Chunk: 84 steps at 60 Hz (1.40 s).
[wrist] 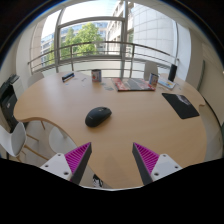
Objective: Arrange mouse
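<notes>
A black computer mouse point(98, 116) lies on the light wooden table point(130, 125), ahead of my fingers and a little to the left. A dark mouse mat point(181, 105) lies on the table far to the right, well apart from the mouse. My gripper point(112, 160) is open and empty, with bare table between the magenta pads point(77, 158). The fingers are above the table's near edge, short of the mouse.
A reddish book or folder point(134, 85) and a few small upright items point(96, 74) stand along the far edge by the windows. White chairs point(55, 140) sit at the near left. A dark object point(8, 100) stands at the far left edge.
</notes>
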### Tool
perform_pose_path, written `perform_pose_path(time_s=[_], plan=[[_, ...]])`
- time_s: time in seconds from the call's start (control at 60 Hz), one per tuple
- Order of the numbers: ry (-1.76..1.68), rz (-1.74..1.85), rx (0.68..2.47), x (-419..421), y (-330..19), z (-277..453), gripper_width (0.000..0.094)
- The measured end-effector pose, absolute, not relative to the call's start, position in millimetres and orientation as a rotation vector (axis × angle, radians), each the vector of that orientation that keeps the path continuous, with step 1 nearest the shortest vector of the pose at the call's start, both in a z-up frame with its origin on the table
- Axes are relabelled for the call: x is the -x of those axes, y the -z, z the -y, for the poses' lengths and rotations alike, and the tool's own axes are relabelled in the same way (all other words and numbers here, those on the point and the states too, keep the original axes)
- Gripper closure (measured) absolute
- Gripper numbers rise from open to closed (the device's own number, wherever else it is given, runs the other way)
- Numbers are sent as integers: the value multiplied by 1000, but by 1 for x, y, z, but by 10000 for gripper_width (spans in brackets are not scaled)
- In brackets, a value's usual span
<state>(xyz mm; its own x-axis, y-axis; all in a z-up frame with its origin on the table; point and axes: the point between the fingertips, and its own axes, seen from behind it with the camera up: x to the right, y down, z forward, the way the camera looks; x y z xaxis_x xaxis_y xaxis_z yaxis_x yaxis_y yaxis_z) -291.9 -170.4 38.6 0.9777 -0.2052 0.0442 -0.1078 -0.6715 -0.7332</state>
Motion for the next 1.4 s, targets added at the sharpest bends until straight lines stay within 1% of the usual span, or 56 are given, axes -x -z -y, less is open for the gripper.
perform_pose_path(time_s=[0.2,0.333,0.35,0.467,0.517,0.583,0.617,0.667,0.7,0.85,0.917,0.967,1.017,1.067,1.15,1.283,1.35,1.4], plan=[[42,-127,2286,339,-9,77,95],[68,-171,2324,333,10,34,93],[67,-182,2329,333,11,29,78],[51,-215,2327,328,15,-2,114],[55,-207,2325,330,16,-9,145],[81,-159,2322,333,17,-16,220],[83,-134,2313,336,16,-20,282],[63,-107,2310,343,16,-25,414],[60,-91,2309,343,17,-26,416],[62,-34,2305,348,16,-26,519],[37,0,2314,353,13,-21,547],[38,38,2296,354,0,-19,553],[40,75,2257,358,-24,-18,553],[-6,86,2208,360,-58,-10,555],[-48,69,2107,351,-132,-4,555],[-102,30,1921,292,-246,5,557],[-83,2,1866,238,-281,2,556],[-59,-21,1832,190,-297,1,556]])
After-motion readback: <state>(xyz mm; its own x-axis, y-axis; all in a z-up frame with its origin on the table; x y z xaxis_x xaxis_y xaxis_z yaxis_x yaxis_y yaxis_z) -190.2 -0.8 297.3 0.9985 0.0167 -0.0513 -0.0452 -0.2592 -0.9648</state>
